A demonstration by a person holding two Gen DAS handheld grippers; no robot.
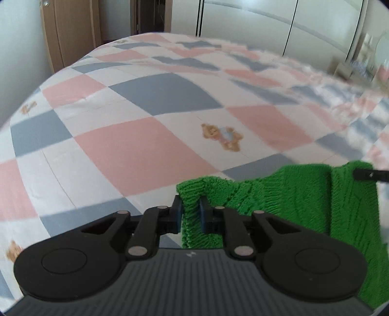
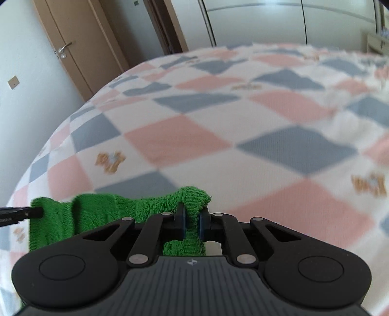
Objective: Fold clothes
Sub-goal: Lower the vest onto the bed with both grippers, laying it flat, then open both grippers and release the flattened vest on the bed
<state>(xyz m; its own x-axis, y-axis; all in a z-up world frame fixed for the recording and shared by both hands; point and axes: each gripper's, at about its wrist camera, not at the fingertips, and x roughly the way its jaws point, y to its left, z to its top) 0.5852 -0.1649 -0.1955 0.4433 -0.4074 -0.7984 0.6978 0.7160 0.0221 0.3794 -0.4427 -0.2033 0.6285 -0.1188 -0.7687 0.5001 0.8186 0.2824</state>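
A bright green knitted garment (image 1: 291, 201) hangs between my two grippers over the bed. My left gripper (image 1: 190, 209) is shut on its left corner, the knit bunched between the blue pads. In the right wrist view my right gripper (image 2: 192, 220) is shut on the other corner of the same green garment (image 2: 97, 209), which stretches away to the left. The tip of the right gripper (image 1: 369, 174) shows at the right edge of the left wrist view, and the left gripper's tip (image 2: 22, 214) at the left edge of the right wrist view. The garment's lower part is hidden below the grippers.
Under both grippers spreads a bed with a quilt (image 1: 145, 145) of pink, grey-blue and white checks with small bear prints. A wooden door (image 2: 73, 48) stands at the back left, white wardrobe doors (image 2: 267, 21) behind the bed, and a nightstand (image 1: 345, 69) at the far right.
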